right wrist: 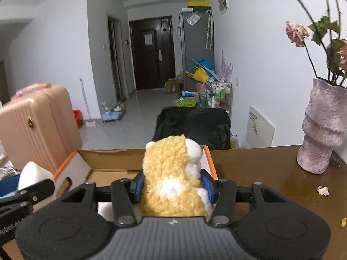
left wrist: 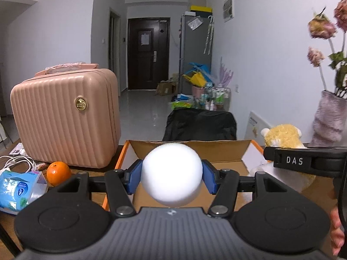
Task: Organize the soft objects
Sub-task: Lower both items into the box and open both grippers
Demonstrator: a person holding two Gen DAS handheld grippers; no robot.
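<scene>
Clamping a smooth white foam ball [left wrist: 171,174] between its blue pads, the left gripper [left wrist: 171,176] holds it above the open cardboard box [left wrist: 225,151]. The right gripper [right wrist: 173,186] squeezes a fuzzy yellow-and-white plush toy [right wrist: 171,173], upright, its long axis vertical, back to the camera, over the box's right side. Only the left view shows the orange [left wrist: 58,173] and tissue pack [left wrist: 17,190]; only the right shows fallen petals [right wrist: 323,190].

A brown wooden table [right wrist: 271,173] carries a cardboard box [right wrist: 112,162], vase [right wrist: 323,130], suitcase [left wrist: 65,119], orange [left wrist: 58,173].
</scene>
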